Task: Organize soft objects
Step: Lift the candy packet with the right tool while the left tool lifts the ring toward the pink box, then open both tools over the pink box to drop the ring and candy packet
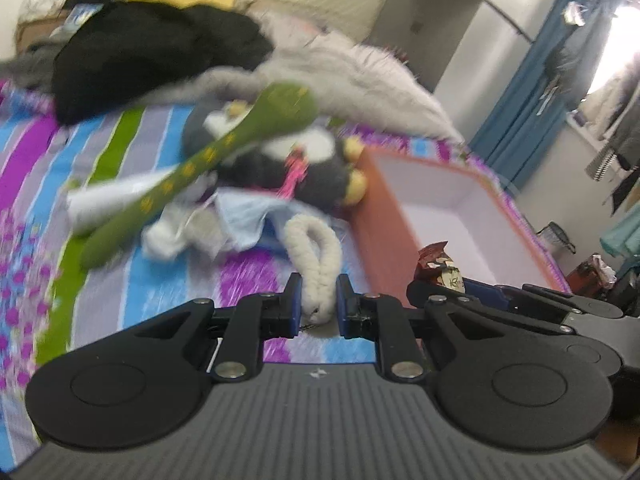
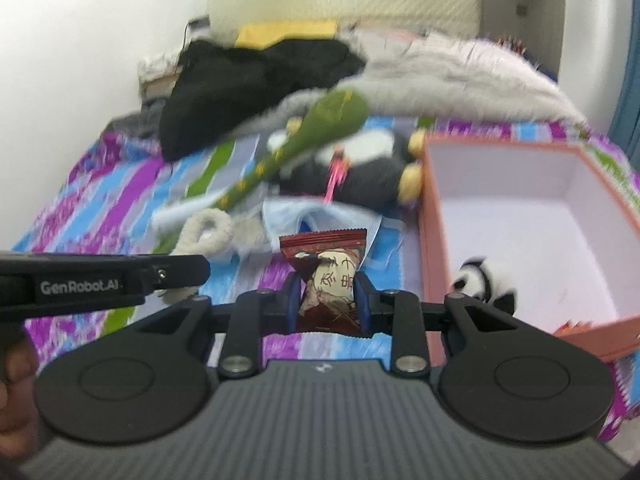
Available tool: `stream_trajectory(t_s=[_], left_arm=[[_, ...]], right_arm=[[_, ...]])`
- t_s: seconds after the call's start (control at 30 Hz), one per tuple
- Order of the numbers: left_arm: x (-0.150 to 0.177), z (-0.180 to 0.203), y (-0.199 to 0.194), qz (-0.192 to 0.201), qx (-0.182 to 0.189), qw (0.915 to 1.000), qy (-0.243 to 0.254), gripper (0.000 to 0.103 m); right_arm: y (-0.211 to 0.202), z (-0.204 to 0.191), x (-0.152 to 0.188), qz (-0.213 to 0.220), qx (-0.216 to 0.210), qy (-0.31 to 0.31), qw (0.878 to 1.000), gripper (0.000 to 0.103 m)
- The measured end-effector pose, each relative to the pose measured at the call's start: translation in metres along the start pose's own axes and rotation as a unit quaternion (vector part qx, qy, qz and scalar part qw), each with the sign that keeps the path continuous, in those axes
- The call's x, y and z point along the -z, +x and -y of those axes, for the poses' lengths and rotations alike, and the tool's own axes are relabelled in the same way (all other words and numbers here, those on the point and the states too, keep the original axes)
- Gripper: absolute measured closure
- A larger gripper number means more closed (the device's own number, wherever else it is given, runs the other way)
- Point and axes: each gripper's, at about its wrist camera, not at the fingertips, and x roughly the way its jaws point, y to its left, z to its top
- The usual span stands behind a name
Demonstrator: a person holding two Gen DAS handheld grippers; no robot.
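Two grips are loaded. My left gripper [image 1: 318, 300] pinches a cream looped fabric rope [image 1: 316, 256], which dangles forward over the striped purple-and-blue bedsheet [image 1: 36, 160]. My right gripper [image 2: 327, 300] squeezes a dark red crinkly snack packet [image 2: 330, 276]. Just right of both sits the open orange cardboard box [image 2: 430, 240], a small black-and-white panda plush [image 2: 480, 280] already inside, near its front wall. Beyond lie a grey penguin plush [image 1: 288, 160] and a green spotted plush snake [image 1: 224, 148]. I judge the slack rope could snag the box's near rim; the slick packet could slip.
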Motion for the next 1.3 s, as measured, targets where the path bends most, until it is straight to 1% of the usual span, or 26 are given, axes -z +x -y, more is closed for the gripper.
stream_trajectory(t_s=[0.1, 0.3, 0.43, 0.53, 0.67, 0.73, 0.9, 1.07, 1.17, 1.3], left_arm=[[-0.02, 0.016, -0.005, 0.018, 0.016, 0.9997, 0.01, 0.083], [-0.054, 0.051, -0.001, 0.034, 0.045, 0.9978, 0.033, 0.083], [-0.076, 0.075, 0.009, 0.041, 0.062, 0.9962, 0.045, 0.083], [-0.092, 0.093, 0.023, 0.039, 0.077, 0.9951, 0.048, 0.083], [-0.109, 0.119, 0.052, 0.019, 0.093, 0.9938, 0.057, 0.083], [-0.114, 0.135, 0.067, 0.009, 0.092, 0.9932, 0.071, 0.083], [-0.12, 0.162, 0.116, -0.033, 0.097, 0.9906, 0.09, 0.083], [-0.118, 0.18, 0.167, -0.081, 0.095, 0.9866, 0.105, 0.083], [-0.114, 0.191, 0.2, -0.12, 0.095, 0.9815, 0.115, 0.083], [-0.108, 0.201, 0.234, -0.148, 0.084, 0.9766, 0.131, 0.083]], right_arm=[[-0.013, 0.009, -0.016, 0.033, 0.014, 0.007, 0.999, 0.071], [-0.036, 0.032, -0.047, 0.09, 0.044, 0.013, 0.995, 0.071], [-0.045, 0.053, -0.065, 0.111, 0.06, 0.018, 0.992, 0.071], [-0.045, 0.074, -0.077, 0.116, 0.073, 0.027, 0.99, 0.071], [-0.035, 0.108, -0.086, 0.096, 0.084, 0.058, 0.99, 0.071], [-0.029, 0.125, -0.088, 0.083, 0.09, 0.07, 0.99, 0.071], [-0.009, 0.162, -0.087, 0.044, 0.102, 0.092, 0.99, 0.071], [0.016, 0.197, -0.073, -0.005, 0.105, 0.125, 0.987, 0.071], [0.032, 0.214, -0.062, -0.034, 0.105, 0.137, 0.984, 0.071], [0.051, 0.232, -0.05, -0.063, 0.105, 0.149, 0.981, 0.071]])
